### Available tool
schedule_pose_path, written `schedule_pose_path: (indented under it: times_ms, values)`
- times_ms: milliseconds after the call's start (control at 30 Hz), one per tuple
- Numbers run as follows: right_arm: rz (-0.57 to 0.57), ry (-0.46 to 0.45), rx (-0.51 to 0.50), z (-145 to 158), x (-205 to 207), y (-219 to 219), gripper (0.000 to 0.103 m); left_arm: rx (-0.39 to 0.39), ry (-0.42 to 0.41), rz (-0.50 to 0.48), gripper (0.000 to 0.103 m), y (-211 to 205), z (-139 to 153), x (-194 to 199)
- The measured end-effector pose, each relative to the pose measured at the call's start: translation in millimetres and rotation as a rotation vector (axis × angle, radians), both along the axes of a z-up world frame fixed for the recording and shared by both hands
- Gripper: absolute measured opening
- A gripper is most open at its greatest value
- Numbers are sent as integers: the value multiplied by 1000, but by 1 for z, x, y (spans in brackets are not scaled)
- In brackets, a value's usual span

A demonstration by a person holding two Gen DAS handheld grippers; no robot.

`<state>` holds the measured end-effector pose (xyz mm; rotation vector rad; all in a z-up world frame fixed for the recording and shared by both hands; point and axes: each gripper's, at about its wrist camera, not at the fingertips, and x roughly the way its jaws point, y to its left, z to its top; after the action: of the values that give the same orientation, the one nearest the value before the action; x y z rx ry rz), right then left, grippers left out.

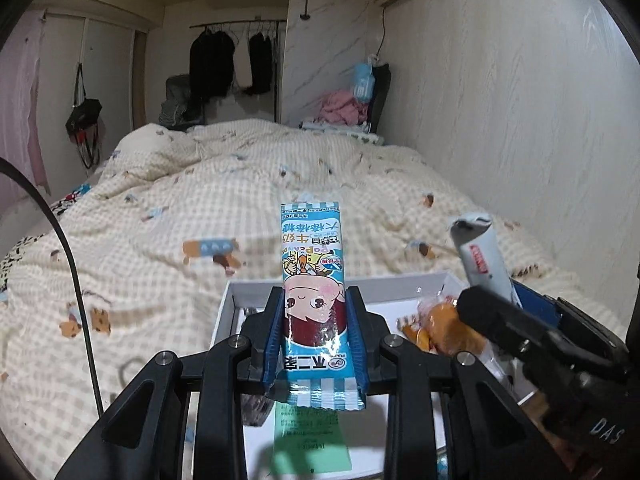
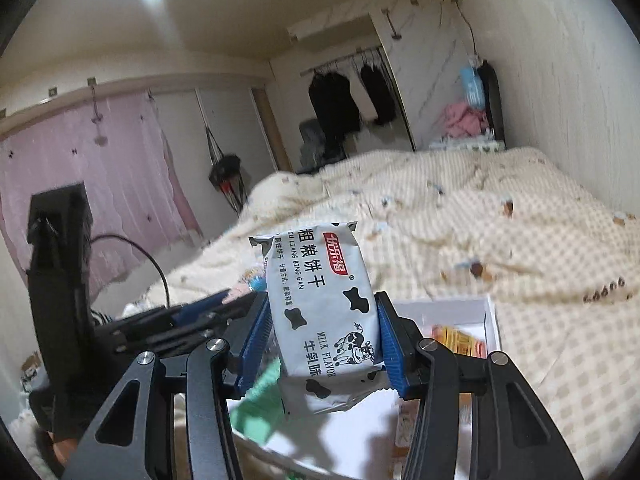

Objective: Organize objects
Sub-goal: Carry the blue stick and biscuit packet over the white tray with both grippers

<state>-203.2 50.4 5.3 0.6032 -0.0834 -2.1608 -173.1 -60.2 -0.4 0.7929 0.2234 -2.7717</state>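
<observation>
— Left gripper [image 1: 316, 336] of ours: what do we have in it?

— We have its blue ribbed pads clamped on both sides of a tall light-blue candy packet with a cartoon girl's face [image 1: 313, 296], which stands upright between the fingers, above the shallow white cardboard box [image 1: 240, 286] lying on the cream checked quilt [image 1: 192, 200].

— And our right gripper [image 2: 320, 344]?

— We see it pinching a white biscuit pack with black cow patches and a red label [image 2: 320, 308], tilted slightly, also held over the white box [image 2: 490, 316].

— What do we see inside the box?

— Orange-wrapped snacks [image 1: 440, 324] near its right side, and a green paper sheet [image 1: 310, 440] flat on the bottom beneath the candy packet.

— Do we see the grippers together?

— Yes, from the left camera our right gripper [image 1: 540, 344] sits just beside the left one, its biscuit pack [image 1: 482, 256] sticking up.
</observation>
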Motion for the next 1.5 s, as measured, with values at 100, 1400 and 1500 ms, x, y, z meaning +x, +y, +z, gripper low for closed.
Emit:
schedule_pose_path:
  times_ms: [100, 1400, 1500]
  values:
    - [20, -14, 23, -2, -4, -3, 52, -30, -4, -10, 33, 14, -2, 2]
    - [0, -310, 106, -47, -35, -5, 52, -55, -208, 28, 33, 8, -46, -22]
    - [1, -311, 103, -46, -35, -6, 52, -54, -212, 28, 33, 8, -46, -23]
